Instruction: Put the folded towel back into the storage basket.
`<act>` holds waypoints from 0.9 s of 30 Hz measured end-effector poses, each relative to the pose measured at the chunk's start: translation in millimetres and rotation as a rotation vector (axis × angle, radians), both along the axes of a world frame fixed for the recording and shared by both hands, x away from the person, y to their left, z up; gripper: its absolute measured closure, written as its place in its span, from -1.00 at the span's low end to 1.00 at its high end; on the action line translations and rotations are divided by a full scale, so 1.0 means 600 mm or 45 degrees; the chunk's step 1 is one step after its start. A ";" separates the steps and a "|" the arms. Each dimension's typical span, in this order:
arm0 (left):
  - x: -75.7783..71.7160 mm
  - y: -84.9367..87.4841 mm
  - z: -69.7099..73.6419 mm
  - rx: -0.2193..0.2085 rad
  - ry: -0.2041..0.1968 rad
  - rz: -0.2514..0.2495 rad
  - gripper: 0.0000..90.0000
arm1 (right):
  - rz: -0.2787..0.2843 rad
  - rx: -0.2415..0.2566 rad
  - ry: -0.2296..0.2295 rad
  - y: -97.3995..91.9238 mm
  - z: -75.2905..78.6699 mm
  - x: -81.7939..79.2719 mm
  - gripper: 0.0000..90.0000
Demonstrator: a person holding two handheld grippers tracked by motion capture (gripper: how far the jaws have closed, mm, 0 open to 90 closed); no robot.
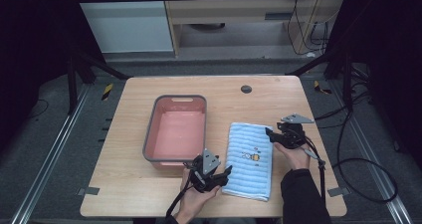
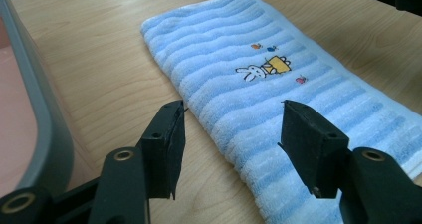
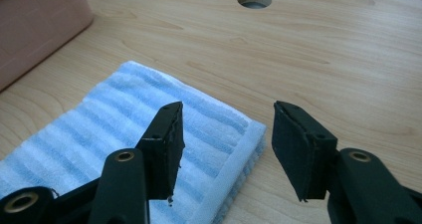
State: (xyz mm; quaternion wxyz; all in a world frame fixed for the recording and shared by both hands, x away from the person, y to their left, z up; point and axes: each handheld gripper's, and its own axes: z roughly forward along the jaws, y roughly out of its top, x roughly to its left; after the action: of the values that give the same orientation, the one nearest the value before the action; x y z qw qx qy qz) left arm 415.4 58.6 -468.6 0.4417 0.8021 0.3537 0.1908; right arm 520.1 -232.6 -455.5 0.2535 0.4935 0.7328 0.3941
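A folded light-blue striped towel (image 1: 249, 159) with a small rabbit picture lies flat on the wooden table, to the right of a pink basin (image 1: 180, 97). My left gripper (image 1: 226, 173) is open at the towel's near left edge. In the left gripper view the left gripper (image 2: 231, 129) straddles the edge of the towel (image 2: 259, 84), one jaw over bare wood and one over the cloth. My right gripper (image 1: 270, 133) is open at the far right corner. In the right gripper view the right gripper (image 3: 226, 134) brackets that corner of the towel (image 3: 114, 119). Neither holds anything.
The grey-rimmed basin (image 2: 45, 134) stands close on the left gripper's left, and its pink wall (image 3: 40, 20) shows at the far left of the right gripper view. A round cable hole (image 1: 246, 89) sits near the table's far edge. Cables trail on the floor at the right.
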 end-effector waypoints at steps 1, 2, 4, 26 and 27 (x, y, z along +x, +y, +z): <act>0.001 -0.002 -0.006 0.013 -0.001 -0.004 -0.05 | 0.005 -0.004 0.013 0.003 -0.004 0.001 0.05; 0.001 -0.002 -0.006 0.013 -0.001 -0.004 -0.04 | 0.005 -0.004 0.013 0.003 -0.004 0.001 0.05; 0.000 -0.004 -0.014 0.033 0.001 0.003 -0.03 | 0.011 -0.027 0.019 0.007 -0.009 0.002 0.05; 0.008 -0.011 -0.052 0.110 0.098 0.027 0.17 | -0.008 -0.023 0.150 0.005 -0.058 0.020 0.13; 0.008 -0.012 -0.053 0.112 0.101 0.026 0.18 | -0.007 -0.027 0.153 0.005 -0.059 0.021 0.14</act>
State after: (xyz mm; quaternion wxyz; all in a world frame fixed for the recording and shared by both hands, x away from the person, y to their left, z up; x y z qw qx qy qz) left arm 420.3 51.2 -500.6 0.3895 0.8241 0.3704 0.1786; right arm 532.6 -229.7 -490.9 0.2154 0.5156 0.7494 0.3552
